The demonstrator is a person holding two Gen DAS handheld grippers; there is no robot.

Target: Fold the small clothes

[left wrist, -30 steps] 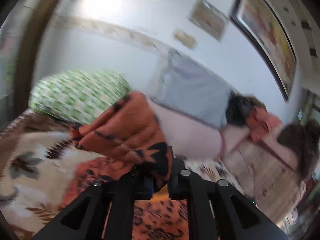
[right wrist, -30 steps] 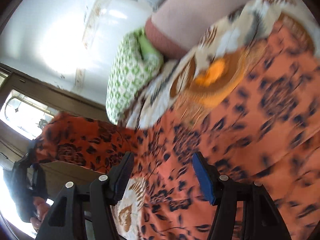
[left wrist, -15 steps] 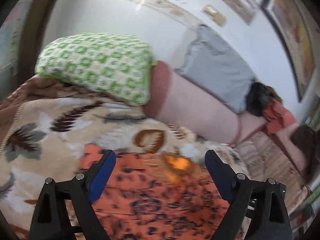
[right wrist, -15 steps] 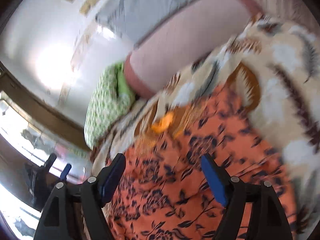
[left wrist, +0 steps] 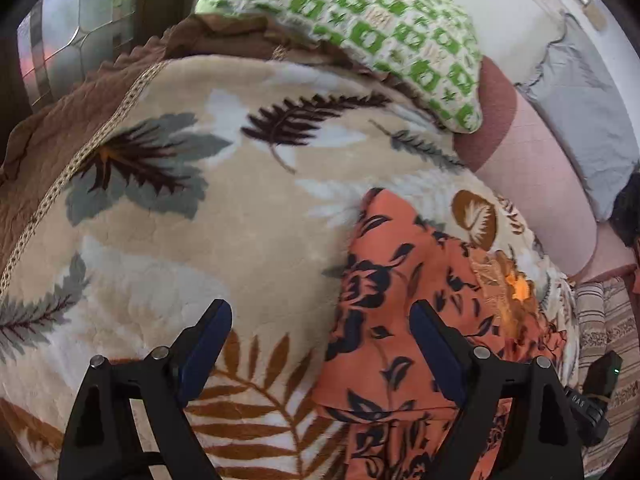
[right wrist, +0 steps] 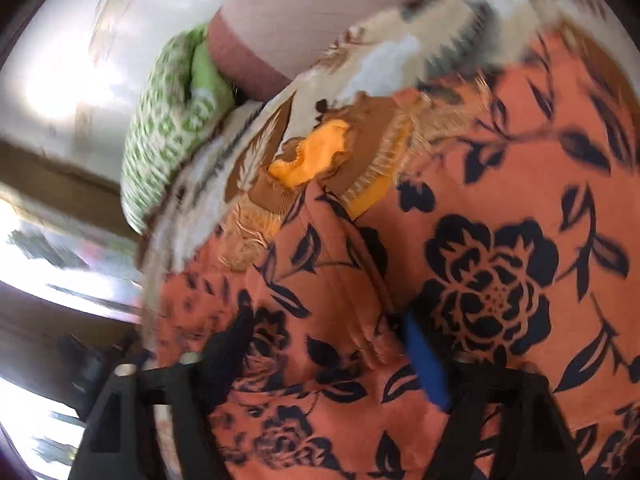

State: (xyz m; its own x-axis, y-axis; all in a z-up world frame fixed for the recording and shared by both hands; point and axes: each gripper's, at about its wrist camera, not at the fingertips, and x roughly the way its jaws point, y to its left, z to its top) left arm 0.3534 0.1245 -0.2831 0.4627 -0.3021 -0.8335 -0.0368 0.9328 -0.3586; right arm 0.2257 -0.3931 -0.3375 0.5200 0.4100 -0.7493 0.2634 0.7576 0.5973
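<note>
Both tongs are spread wide and grip nothing. I have the left tongs hovering above the orange floral garment, their right finger over its cloth and their left finger over the bare leaf-print blanket. The right tongs sit low over the same garment, and the blurred picture does not let me tell whether their pads touch the fabric.

The garment lies on the bed, spread over the blanket, with its embroidered neckline pointing toward the green-checked pillow. The pointed flap nearest that pillow appears doubled over the body already, so I judge the fold is partly done.

To do this step well, I would bring each pair of tongs to an outer edge, pinch only the top layer and not the plush blanket under it, lift both sides level, and lay the cloth over in one smooth sweep so the hem lines up. Thin fabric like this will likely slide and bunch if I drag it.

I see no containers here; nothing is boxed or binned.
</note>
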